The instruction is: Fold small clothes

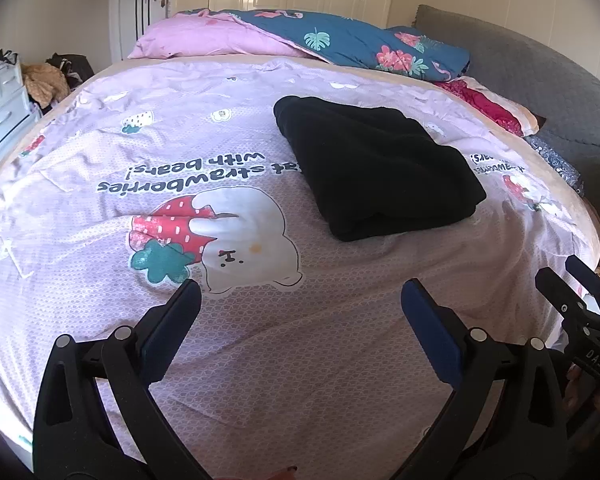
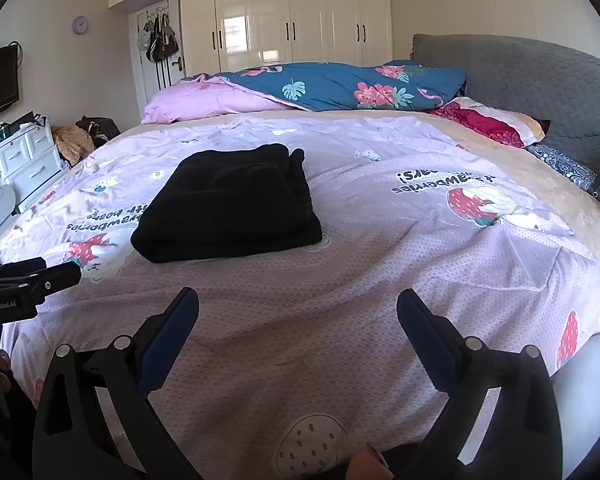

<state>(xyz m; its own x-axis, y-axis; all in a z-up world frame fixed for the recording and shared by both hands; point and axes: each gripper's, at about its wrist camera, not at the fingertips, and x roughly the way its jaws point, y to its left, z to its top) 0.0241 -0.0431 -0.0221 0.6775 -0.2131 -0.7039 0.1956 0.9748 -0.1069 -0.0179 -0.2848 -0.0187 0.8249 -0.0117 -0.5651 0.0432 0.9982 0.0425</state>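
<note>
A black garment (image 1: pixel 376 168) lies folded in a flat rectangle on the lilac strawberry-and-bear bedspread (image 1: pixel 100 216). It also shows in the right wrist view (image 2: pixel 232 204), left of centre on the bedspread (image 2: pixel 400 240). My left gripper (image 1: pixel 300 292) is open and empty, held above the bedspread, short of the garment. My right gripper (image 2: pixel 298 300) is open and empty, also short of the garment. The right gripper shows at the right edge of the left wrist view (image 1: pixel 580 304); the left gripper shows at the left edge of the right wrist view (image 2: pixel 32 280).
A pink and blue floral duvet (image 2: pixel 300 88) is bunched at the far side of the bed. A grey headboard (image 2: pixel 540 88) and red pillow (image 2: pixel 488 120) are at the right. White drawers (image 2: pixel 24 156) stand left of the bed, wardrobes (image 2: pixel 292 16) behind.
</note>
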